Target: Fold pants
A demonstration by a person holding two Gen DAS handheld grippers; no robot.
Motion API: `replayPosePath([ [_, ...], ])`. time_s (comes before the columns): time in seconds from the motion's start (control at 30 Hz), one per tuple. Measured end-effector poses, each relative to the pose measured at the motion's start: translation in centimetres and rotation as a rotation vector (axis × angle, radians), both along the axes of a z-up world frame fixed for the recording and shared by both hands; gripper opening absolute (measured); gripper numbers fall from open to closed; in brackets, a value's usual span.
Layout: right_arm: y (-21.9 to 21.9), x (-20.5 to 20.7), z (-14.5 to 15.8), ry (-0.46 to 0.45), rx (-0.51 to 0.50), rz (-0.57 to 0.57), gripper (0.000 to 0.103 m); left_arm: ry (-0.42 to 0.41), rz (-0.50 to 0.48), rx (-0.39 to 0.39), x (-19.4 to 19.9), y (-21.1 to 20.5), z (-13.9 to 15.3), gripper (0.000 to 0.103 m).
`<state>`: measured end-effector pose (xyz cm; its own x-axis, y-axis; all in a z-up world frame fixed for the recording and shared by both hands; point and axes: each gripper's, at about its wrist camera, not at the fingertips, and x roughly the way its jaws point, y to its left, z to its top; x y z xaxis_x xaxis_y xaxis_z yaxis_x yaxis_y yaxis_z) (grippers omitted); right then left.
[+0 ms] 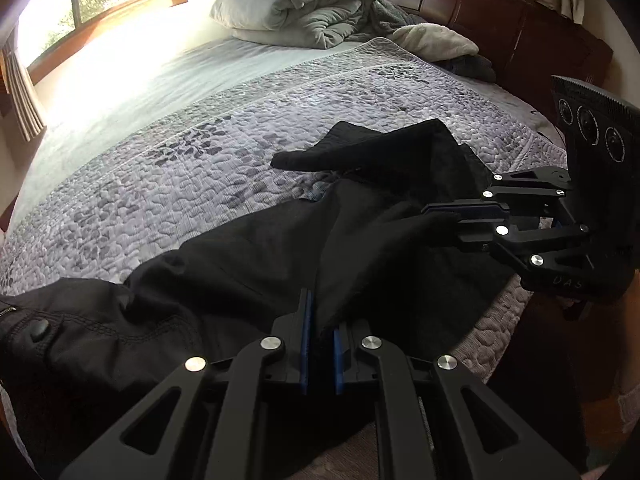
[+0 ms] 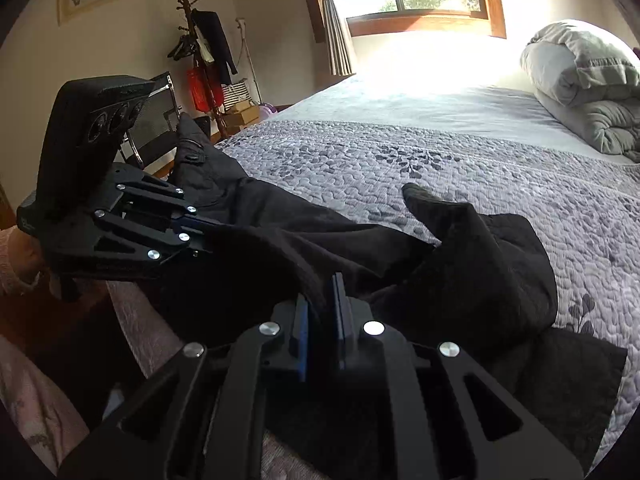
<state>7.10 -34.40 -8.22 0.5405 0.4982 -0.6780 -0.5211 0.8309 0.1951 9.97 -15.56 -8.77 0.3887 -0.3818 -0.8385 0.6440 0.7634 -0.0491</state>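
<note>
Pants (image 1: 248,264): black, rumpled along the near edge of the bed (image 1: 200,184), waist end with its button to the left.
Left wrist view: left tongs (image 1: 320,344) pinched narrow on a fabric fold; right tongs (image 1: 452,216) also clamped on cloth, nearer the leg end.
Right wrist view: right tongs (image 2: 322,320) grip a ridge; legs bunched beyond.
Judged step: straightening before the fold. Next: lift and spread flat.

A grey patterned quilt (image 1: 224,152) is covering my bed. Pillows (image 1: 280,8) are lying piled at its head. A coat rack (image 2: 200,60) is standing by the wall.
</note>
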Motion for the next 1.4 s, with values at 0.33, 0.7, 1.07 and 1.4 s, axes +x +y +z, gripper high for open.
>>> replayPosePath([
  [0.33,0.4,-3.2,-5.5,0.193,-0.062,-0.057,0.014,0.182,0.141,-0.046,-3.7,0.3,-7.3,0.015],
  [0.7,0.3,-5.4,-1.0,0.161,0.033,-0.094,0.067,0.282,0.255,-0.197,-3.3,5.6,-3.5,0.086],
  [1.07,4.3,3.3,-0.6,0.160,-0.209,-0.323,0.059,0.122,0.489,-0.131,0.3,9.9,-2.6,0.088],
  [1.4,5.3,8.1,-5.5,0.179,-0.510,-0.444,0.029,0.147,0.479,-0.105,0.2,9.5,-4.9,0.088],
])
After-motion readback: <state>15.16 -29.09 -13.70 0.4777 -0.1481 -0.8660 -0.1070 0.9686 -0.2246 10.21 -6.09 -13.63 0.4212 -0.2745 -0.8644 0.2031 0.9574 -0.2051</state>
